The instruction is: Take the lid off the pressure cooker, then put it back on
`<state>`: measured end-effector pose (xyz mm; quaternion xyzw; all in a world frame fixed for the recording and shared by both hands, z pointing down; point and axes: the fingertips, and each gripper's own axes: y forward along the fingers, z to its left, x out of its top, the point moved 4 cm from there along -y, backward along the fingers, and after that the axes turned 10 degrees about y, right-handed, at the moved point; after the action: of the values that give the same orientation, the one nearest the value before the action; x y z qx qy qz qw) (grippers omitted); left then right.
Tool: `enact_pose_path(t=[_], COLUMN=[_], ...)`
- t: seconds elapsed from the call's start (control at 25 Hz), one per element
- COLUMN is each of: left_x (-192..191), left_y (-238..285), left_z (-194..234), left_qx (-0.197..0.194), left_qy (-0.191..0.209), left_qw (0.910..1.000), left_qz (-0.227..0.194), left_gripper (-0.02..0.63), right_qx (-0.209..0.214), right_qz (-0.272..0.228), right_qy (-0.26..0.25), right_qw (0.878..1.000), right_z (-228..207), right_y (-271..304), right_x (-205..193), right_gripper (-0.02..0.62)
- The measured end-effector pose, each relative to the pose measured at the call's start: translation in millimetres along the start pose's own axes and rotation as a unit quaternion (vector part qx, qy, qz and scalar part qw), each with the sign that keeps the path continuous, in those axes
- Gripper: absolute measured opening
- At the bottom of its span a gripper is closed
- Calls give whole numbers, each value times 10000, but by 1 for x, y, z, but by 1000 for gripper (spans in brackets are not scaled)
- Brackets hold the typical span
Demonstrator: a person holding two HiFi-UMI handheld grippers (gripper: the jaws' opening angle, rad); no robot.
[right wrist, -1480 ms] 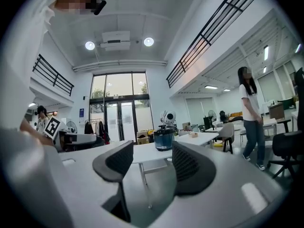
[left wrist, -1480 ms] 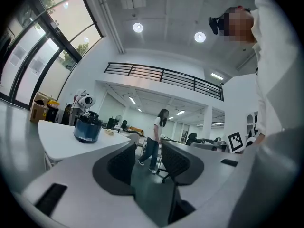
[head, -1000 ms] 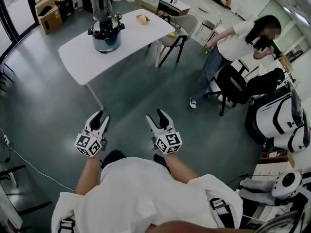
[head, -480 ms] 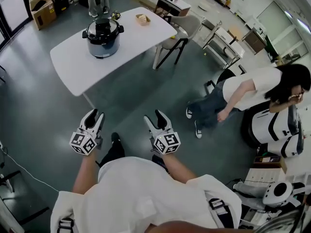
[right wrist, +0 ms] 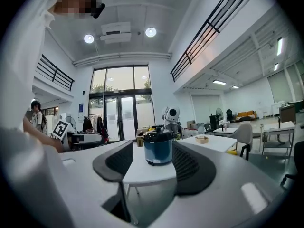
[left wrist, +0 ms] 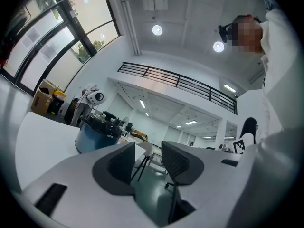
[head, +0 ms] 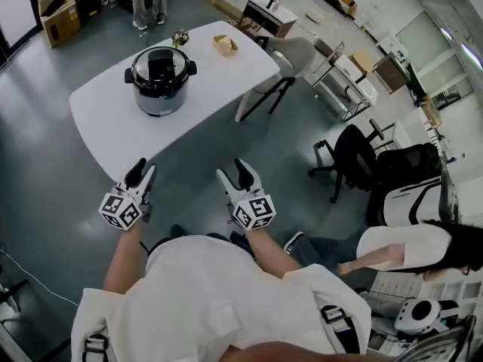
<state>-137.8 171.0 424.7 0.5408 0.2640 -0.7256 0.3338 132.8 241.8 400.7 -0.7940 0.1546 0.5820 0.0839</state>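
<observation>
White tabletop [head: 106, 119] fills the upper left of the head view, standing on a grey floor [head: 45, 194]. Near the table's middle sits the pressure cooker [head: 158, 102], a blue-grey pot with its black lid [head: 160, 66] seated on top, handles sticking out at either side. A small tan basket [head: 225, 44] lies farther back on the same table, well apart from the cooker.

At the lower centre, the wearer in a white shirt holds both tools out level, short of the table's near edge. The left gripper [head: 140, 172] sits left of centre. Its own view shows the left gripper [left wrist: 148, 156] with jaws apart and nothing between them; the cooker [left wrist: 97, 133] appears off to the left of the gap. The right gripper [head: 234, 173] sits just right of centre. In its own view the right gripper [right wrist: 151, 156] also stands parted and empty, with the distant cooker [right wrist: 158, 147] framed in the gap on the table [right wrist: 142, 169].

A pale chair [head: 293, 53] stands at the table's right end, and a black office chair [head: 353, 155] sits at the right of the frame.
</observation>
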Motion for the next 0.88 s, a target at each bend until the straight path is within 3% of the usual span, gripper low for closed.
enact_pose_path(t=[0.4,0.6,0.88], left_x=[21,38,51], left_y=[73,114,171], left_z=[98,142,198], left_qx=[346,825,1640], left_qy=[107,209,36], left_qw=[9992,9962,9860], left_qz=[-137,-197,-308], left_gripper=[164,164,164], right_qx=[313,687,1374], right_qz=[15,-1,294], right_qy=[108,114,113], right_qw=[9995,9976,9900], right_z=[-54,-95,-159], right_y=[117,188,296], right_x=[11,28,48], right_gripper=[258,256,256])
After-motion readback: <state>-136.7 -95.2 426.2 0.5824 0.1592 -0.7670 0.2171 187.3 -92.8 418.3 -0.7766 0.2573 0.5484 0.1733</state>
